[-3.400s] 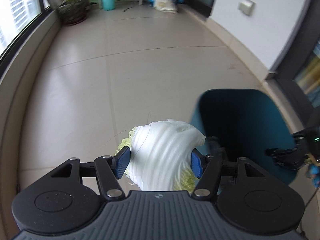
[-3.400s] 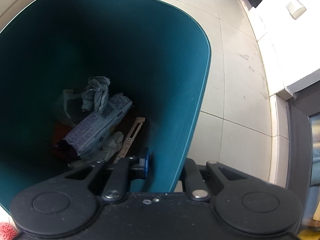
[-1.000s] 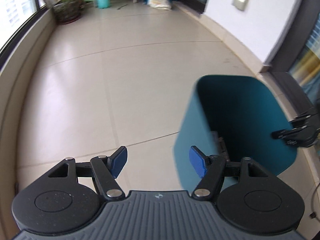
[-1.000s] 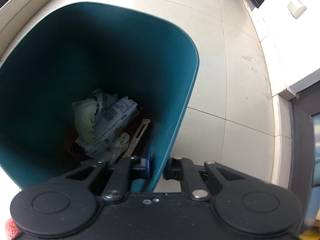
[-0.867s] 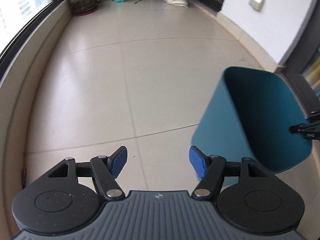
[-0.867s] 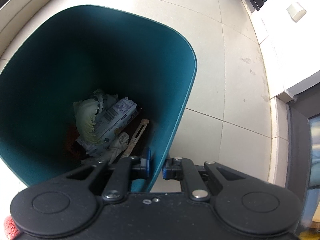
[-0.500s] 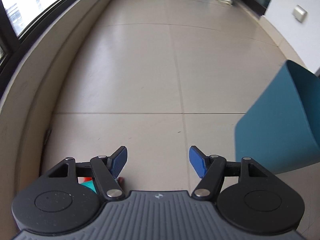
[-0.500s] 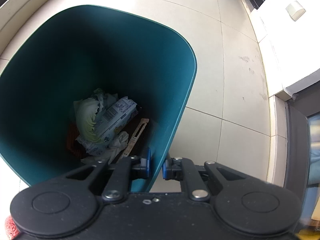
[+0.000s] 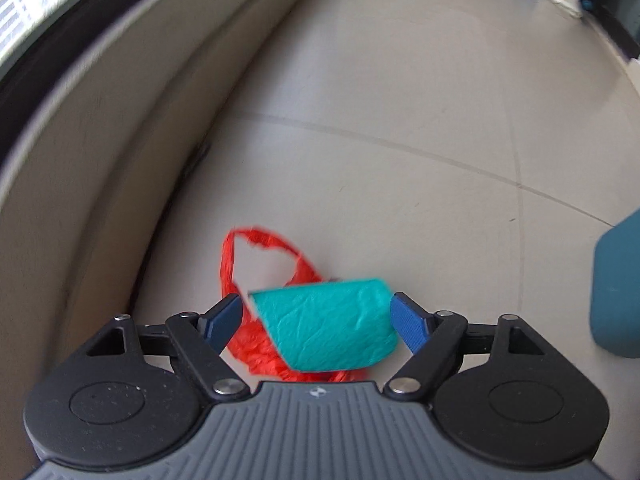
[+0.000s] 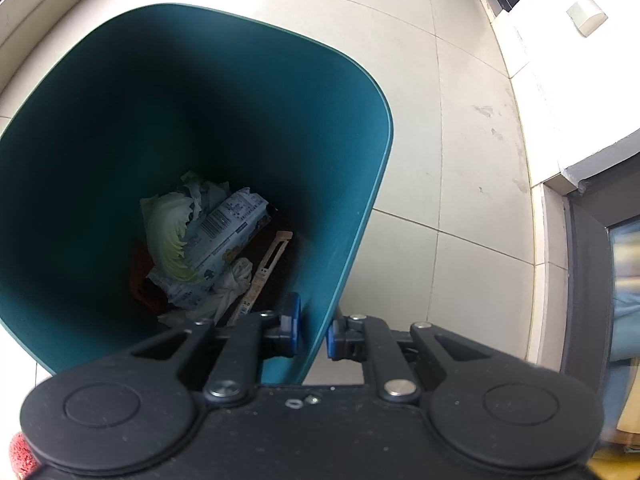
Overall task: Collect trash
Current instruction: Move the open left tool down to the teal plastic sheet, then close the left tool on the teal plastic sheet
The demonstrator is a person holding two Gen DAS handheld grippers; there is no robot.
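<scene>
Currently | my left gripper (image 9: 316,320): fingers spread wide, teal packet (image 9: 328,326) between them, untouched, lying on a red plastic bag (image 9: 260,300) on the floor (near the wall base) | my right gripper (image 10: 313,330): clamped on teal bin (image 10: 360,216) rim | bin contents: cabbage leaf (image 10: 170,236), printed wrapper (image 10: 218,232)

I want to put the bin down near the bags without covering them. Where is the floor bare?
Bare tiles run from the teal bag and red bag across to the bin, and on ahead past the grout line. It is tight on the bags' other side, along the low wall. The left gripper is open around the teal bag.
</scene>
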